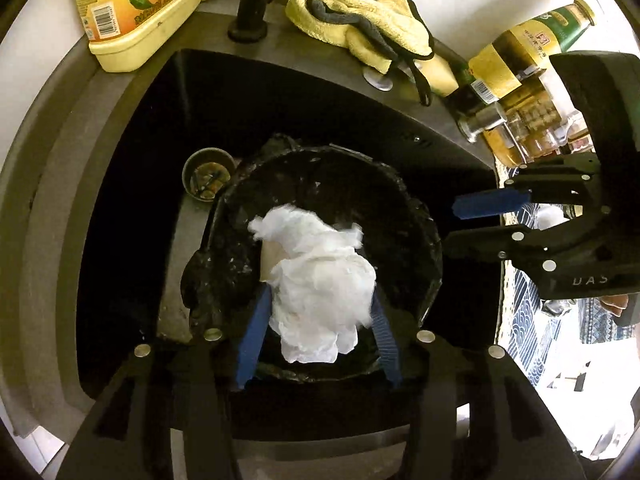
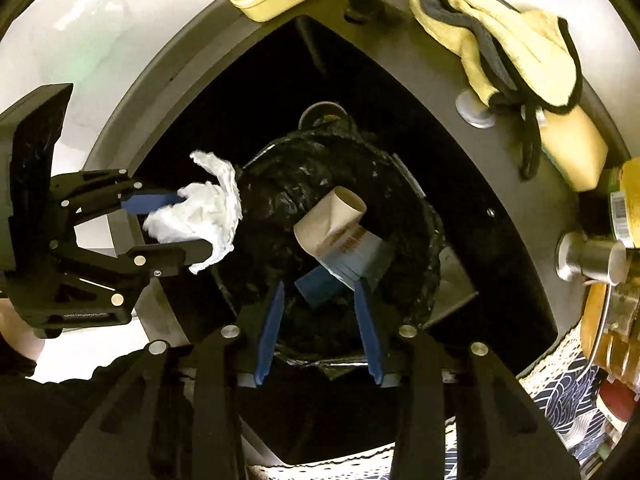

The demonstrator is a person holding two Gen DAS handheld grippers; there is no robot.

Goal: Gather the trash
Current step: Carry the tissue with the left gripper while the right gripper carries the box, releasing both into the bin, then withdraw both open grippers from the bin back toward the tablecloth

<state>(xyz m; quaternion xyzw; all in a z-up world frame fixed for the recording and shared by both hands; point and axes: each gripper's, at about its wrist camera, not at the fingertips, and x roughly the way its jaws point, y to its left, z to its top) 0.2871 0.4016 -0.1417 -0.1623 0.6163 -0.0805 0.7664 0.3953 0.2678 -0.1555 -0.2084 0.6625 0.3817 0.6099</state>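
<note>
A crumpled white tissue wad (image 1: 320, 276) (image 2: 196, 216) sits between the blue pads of my left gripper (image 1: 320, 296) (image 2: 196, 222), touching both, just above the bin lined with a black bag (image 1: 420, 216) (image 2: 424, 240) that stands in the sink. A crushed paper cup (image 2: 336, 220) (image 1: 272, 256) lies tilted inside the bin mouth, beyond the tips of my right gripper (image 2: 319, 283) (image 1: 450, 224). That gripper hangs over the bin's near rim with its jaws drawn in to a narrow gap and nothing between them.
The dark sink has a grey rim (image 1: 60, 160) and a drain strainer (image 1: 208, 176) beside the bin. On the ledge stand a yellow detergent bottle (image 1: 136, 8), the black tap base (image 1: 250, 12), a yellow cloth (image 1: 352, 20) (image 2: 508, 40) and bottles (image 1: 516, 52) at the right.
</note>
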